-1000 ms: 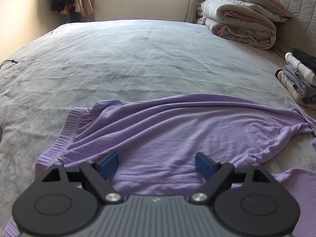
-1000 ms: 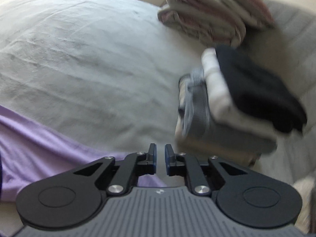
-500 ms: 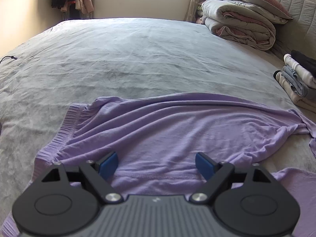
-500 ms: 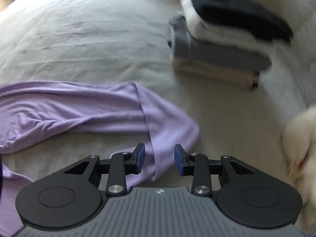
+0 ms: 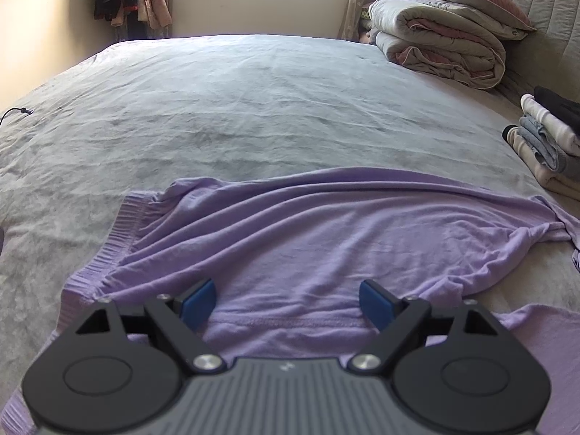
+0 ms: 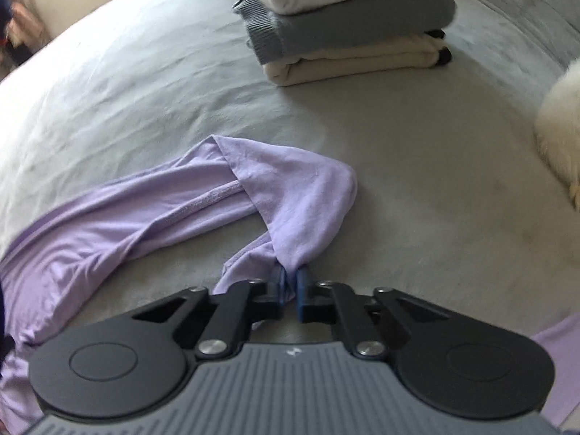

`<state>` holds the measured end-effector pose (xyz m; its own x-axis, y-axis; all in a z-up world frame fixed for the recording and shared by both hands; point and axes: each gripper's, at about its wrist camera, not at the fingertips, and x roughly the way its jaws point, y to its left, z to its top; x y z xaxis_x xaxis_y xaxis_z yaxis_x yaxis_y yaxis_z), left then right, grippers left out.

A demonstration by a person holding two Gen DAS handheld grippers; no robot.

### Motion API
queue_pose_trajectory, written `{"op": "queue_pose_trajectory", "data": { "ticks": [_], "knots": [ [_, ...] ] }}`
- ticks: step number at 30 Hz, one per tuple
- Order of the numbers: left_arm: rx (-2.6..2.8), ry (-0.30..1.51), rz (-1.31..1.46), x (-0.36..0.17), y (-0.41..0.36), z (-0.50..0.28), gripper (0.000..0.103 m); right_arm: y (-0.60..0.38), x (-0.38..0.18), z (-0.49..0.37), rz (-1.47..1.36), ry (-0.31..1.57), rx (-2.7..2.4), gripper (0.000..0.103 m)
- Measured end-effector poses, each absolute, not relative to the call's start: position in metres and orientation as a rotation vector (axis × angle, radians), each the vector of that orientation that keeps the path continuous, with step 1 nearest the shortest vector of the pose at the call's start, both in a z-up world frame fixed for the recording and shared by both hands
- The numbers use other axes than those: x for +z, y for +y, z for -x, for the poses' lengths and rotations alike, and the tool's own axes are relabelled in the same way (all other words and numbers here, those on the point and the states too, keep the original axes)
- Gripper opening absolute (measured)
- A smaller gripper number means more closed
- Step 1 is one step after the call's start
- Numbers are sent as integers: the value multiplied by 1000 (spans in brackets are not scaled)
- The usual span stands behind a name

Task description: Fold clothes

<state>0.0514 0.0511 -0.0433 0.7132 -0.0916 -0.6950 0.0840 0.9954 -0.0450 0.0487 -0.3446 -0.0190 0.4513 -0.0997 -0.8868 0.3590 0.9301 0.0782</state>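
While the lilac garment [image 5: 326, 239] is spread crumpled across the near part of the bed [image 5: 253, 108], a bunched end of its cloth is clamped between the closed fingers of the right gripper [image 6: 289, 284]; the left gripper [image 5: 286, 302] is held over the hem with its fingers wide apart and nothing between them. A slip is judged possible: only a thin twist of fabric is pinched, and a pull against the wrinkled body could free it or drag the whole piece askew. The stack of folded clothes [image 6: 348, 32] lies near and could be brushed. Which part is gripped, sleeve or corner, cannot be made out; the garment's near edge is hidden behind both grippers.
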Motion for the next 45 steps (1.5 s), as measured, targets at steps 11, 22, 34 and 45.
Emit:
{"op": "queue_pose_trajectory", "data": {
  "ticks": [11, 22, 34, 45],
  "knots": [
    [-68, 746, 1, -47, 49, -55, 88, -359, 6, -93, 164, 995, -446, 2],
    [-63, 732, -25, -51, 46, -54, 89, -376, 1, -126, 155, 879, -499, 3],
    [-94, 713, -64, -50, 44, -50, 91, -405, 2, -123, 39, 825, -554, 35],
    [-163, 651, -162, -42, 30, -28, 81, -452, 4, -59, -415, 704, -347, 35]
  ]
}}
